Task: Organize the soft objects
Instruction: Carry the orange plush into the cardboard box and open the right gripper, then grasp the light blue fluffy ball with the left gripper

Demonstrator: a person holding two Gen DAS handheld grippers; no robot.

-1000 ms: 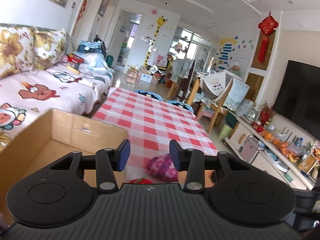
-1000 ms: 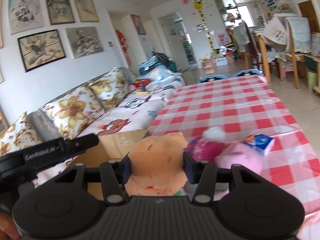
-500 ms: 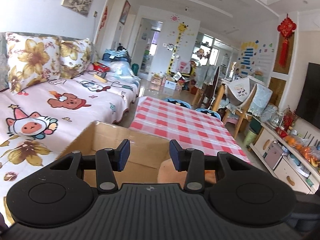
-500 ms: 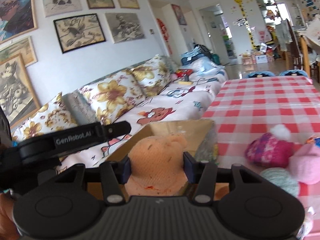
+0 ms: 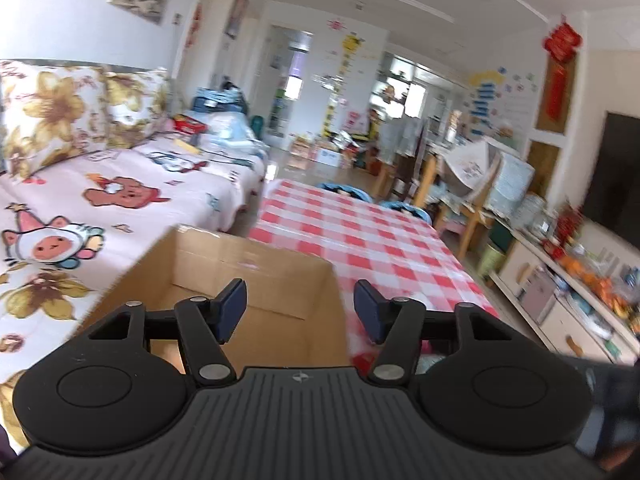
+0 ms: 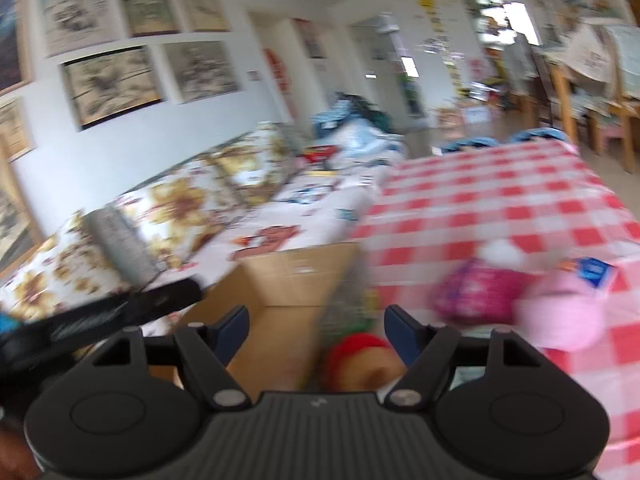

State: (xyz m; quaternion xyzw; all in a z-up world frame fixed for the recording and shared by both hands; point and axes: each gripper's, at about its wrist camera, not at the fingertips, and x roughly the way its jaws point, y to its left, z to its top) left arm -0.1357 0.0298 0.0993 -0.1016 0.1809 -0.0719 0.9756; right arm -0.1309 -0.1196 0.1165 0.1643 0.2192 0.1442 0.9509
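An open cardboard box (image 5: 256, 284) stands at the table's left edge; it also shows in the right wrist view (image 6: 288, 280). My left gripper (image 5: 299, 312) is open and empty, above the box's right wall. My right gripper (image 6: 316, 330) is open and empty, over the box's right wall. Just below it sits a red and tan plush (image 6: 360, 360). A magenta knit hat with a white pompom (image 6: 476, 292) and a pink soft toy (image 6: 560, 320) lie on the checked cloth to its right. The right wrist view is blurred.
The red-and-white checked table (image 5: 360, 236) stretches ahead. A sofa with a cartoon cover (image 5: 100, 208) lies left of the box. A cabinet and TV (image 5: 580, 280) stand at the right. My left gripper's body (image 6: 100, 316) crosses the left of the right wrist view.
My right gripper has opened; the orange plush it held is gone from between its fingers. It has swung right toward the toys. My left gripper has opened wider.
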